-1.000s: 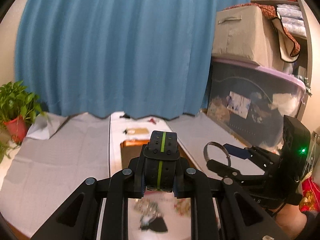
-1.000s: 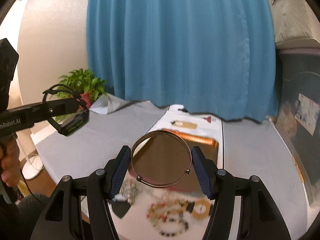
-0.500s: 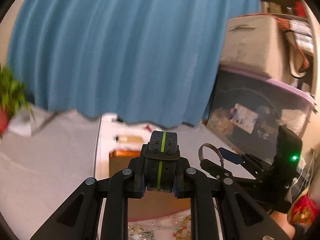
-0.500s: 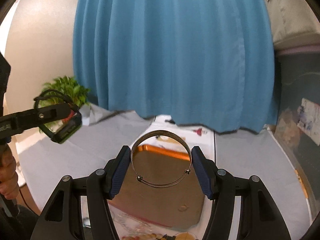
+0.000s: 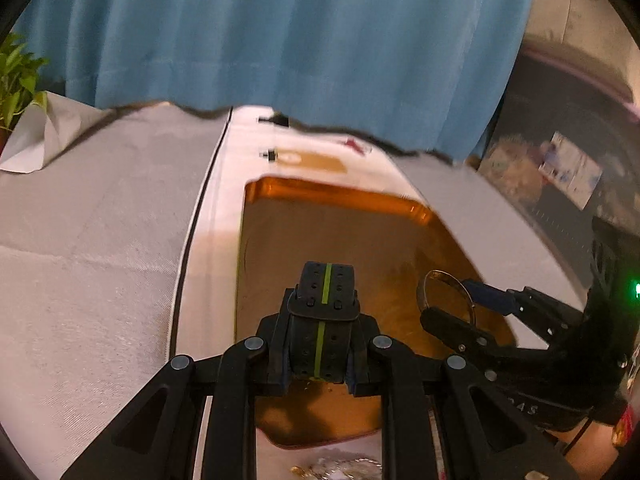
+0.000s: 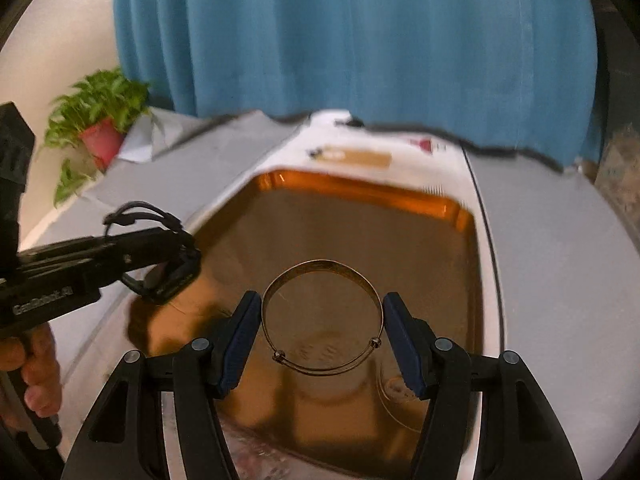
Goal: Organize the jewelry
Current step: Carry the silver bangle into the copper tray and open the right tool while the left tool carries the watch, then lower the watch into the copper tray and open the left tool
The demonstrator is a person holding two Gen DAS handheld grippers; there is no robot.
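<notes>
My right tongs (image 6: 322, 334) clamp the gold bangle (image 6: 322, 316) over the tray (image 6: 360, 196); my left tongs (image 5: 318, 354) pinch the black watch strap (image 5: 324, 312).

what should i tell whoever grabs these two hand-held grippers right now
Left hand-held gripper: shut on a black watch with a green stripe, held over the near end of the copper tray.
Right hand-held gripper: shut on a thin gold bangle, also above the tray.
Done: both pieces picked up and carried to the tray.
Left: set the watch and bangle down in the tray, which looks bare so far. More jewelry lies on the cloth at the tray's near edge.
</notes>
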